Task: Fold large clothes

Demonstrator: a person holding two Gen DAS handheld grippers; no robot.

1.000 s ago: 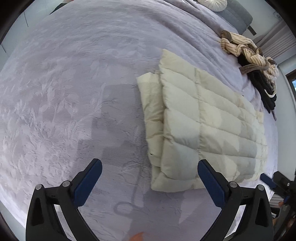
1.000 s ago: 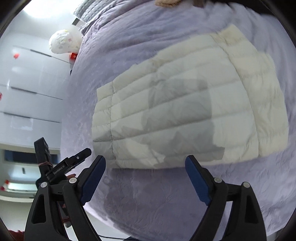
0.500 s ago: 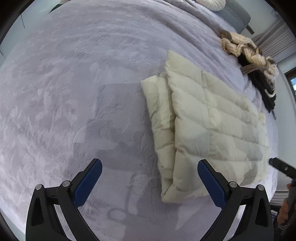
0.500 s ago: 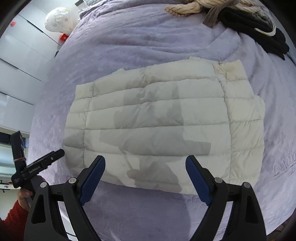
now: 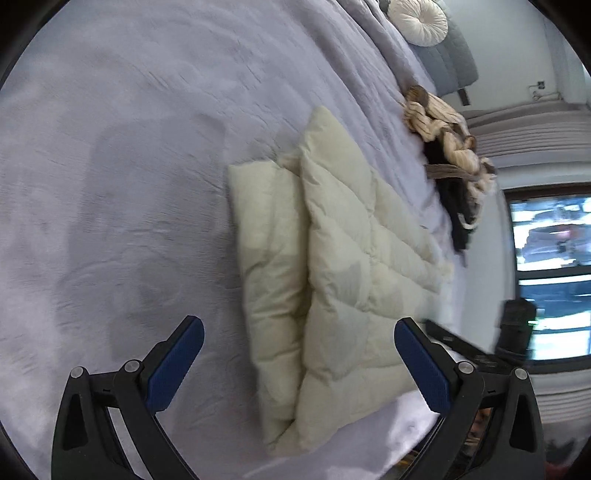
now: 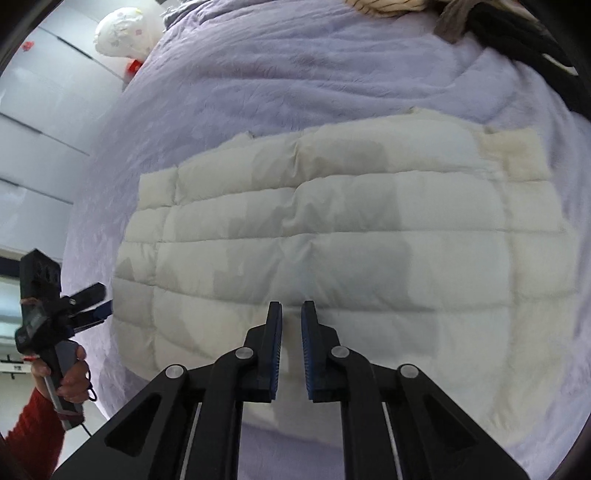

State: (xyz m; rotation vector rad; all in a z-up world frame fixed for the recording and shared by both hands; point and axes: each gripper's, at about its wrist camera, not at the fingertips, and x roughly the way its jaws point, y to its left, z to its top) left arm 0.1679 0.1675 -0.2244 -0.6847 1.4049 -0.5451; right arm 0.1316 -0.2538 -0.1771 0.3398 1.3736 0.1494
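Closing just now, your right gripper [image 6: 291,314] jaws nearly meet, nothing visibly pinched; left gripper [image 5: 299,365] spread. Grab jacket [image 6: 332,236] hem squarely.

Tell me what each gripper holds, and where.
Left gripper: open, holds nothing. Right gripper: jaws just closed over the cream jacket by its nearest edge; whether fabric is pinched between them cannot be told.

A round white cushion [image 5: 421,16] at the lavender bed's [image 5: 147,147] head; striped and black garments [image 5: 443,125] heaped along its far edge.
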